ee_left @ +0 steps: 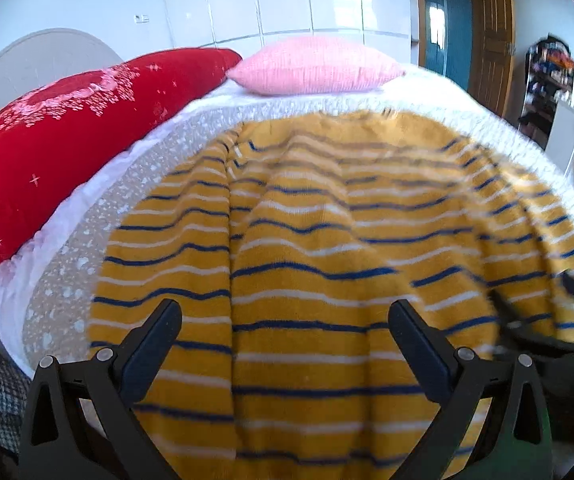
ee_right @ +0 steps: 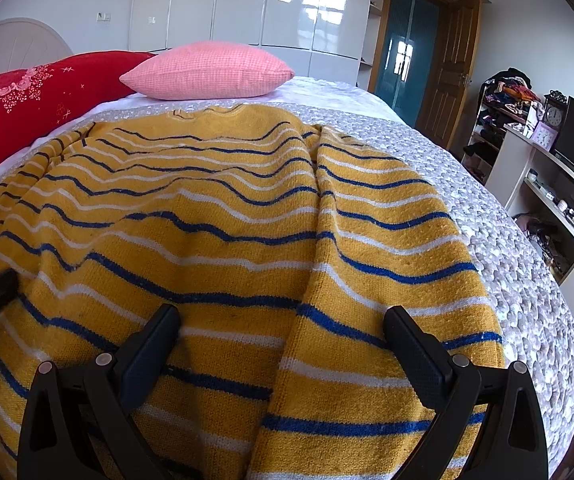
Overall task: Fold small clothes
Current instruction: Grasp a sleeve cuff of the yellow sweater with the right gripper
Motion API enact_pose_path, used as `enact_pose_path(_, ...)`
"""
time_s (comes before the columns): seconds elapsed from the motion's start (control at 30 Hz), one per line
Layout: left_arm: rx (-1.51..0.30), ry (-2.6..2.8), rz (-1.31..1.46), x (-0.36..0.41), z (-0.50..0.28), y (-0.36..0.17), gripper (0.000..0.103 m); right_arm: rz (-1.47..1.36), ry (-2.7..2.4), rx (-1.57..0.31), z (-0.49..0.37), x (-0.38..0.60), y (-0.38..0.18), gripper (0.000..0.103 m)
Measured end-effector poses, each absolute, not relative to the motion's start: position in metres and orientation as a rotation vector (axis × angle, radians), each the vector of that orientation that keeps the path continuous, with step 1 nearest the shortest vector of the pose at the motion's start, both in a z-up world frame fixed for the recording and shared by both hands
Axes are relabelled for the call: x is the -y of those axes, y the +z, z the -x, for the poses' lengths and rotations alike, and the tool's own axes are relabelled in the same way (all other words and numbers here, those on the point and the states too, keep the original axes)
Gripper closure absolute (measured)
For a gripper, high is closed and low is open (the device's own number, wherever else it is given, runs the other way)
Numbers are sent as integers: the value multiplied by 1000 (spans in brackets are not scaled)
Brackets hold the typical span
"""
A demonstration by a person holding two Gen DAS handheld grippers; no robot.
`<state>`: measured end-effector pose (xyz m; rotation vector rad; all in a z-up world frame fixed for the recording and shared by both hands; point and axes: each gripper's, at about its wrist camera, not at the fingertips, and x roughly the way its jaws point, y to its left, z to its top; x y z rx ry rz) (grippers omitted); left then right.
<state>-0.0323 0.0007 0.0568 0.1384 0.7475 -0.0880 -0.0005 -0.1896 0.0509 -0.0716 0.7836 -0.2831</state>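
White wardrobes (ee_right: pixel 247 0) back the bed (ee_right: pixel 507 240); striped sweater (ee_right: pixel 227 220) spread, both fingers wide.

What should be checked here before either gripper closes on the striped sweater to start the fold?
1. Left gripper open over the yellow striped sweater: ok.
2. Right gripper open, nothing between its fingers: ok.
3. Sweater lying on the bedspread, clear of the pink pillow and red pillow: ok.
4. Sweater flat: not ok; ridges run through the fabric and a long crease runs lengthwise.
5. Near hem visible to grip: cannot tell; it lies below both views.
6. Left wrist view sharp enough to aim: not ok, blurred.
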Motion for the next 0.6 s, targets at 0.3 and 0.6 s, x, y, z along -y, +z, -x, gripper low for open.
enact_pose_path(0.3,-696,-100,-12,-45,62,113,0,-231,-96,-694,56,263,111,17)
enact_pose_path(0.6,-755,-68,80,-88,69,100,0,-182,-50,-750,109,275,117,19)
